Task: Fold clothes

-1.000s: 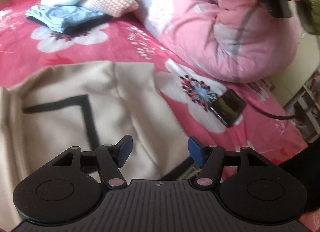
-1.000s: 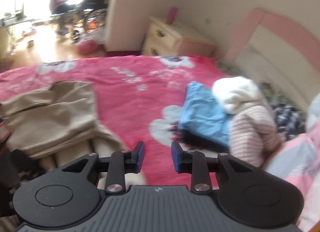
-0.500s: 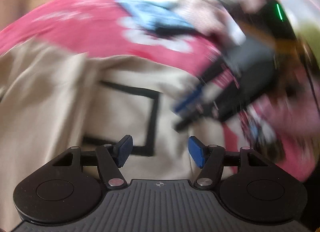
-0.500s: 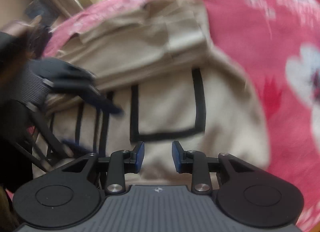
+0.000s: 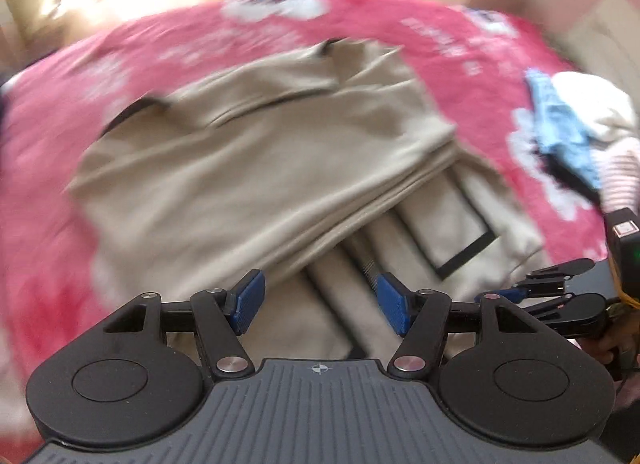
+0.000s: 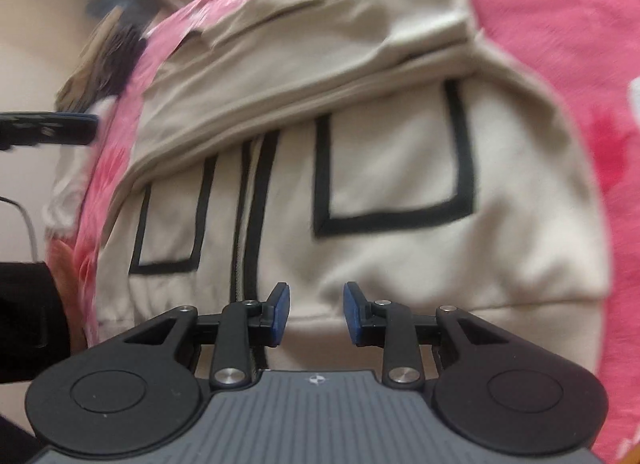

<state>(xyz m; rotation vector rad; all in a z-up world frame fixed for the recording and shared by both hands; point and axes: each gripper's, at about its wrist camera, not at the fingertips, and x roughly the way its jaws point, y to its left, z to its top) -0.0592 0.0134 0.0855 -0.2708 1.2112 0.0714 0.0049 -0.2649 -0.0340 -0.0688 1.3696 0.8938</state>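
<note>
Garment: a beige zip jacket [image 6: 400, 168] with black trim is spread on the pink floral bedsheet [image 5: 80, 112], sleeves folded across its upper part.
Left gripper [image 5: 318, 306]: held above the jacket's zip, jaws apart, nothing between them.
Right gripper [image 6: 316, 314]: held over the jacket's hem [image 6: 440, 316], jaws apart but narrower, empty.
Technique: judged best, the hem is pinched at both corners and carried up evenly over the sleeves.

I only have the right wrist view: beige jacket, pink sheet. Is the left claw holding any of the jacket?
Observer: No. The left claw is open over the jacket, with nothing between its pads.
Operator: Are there any other clothes on the bed?
Observer: Yes. A blue garment and a white garment lie together off the jacket's right side, with bare sheet between them and it.
</note>
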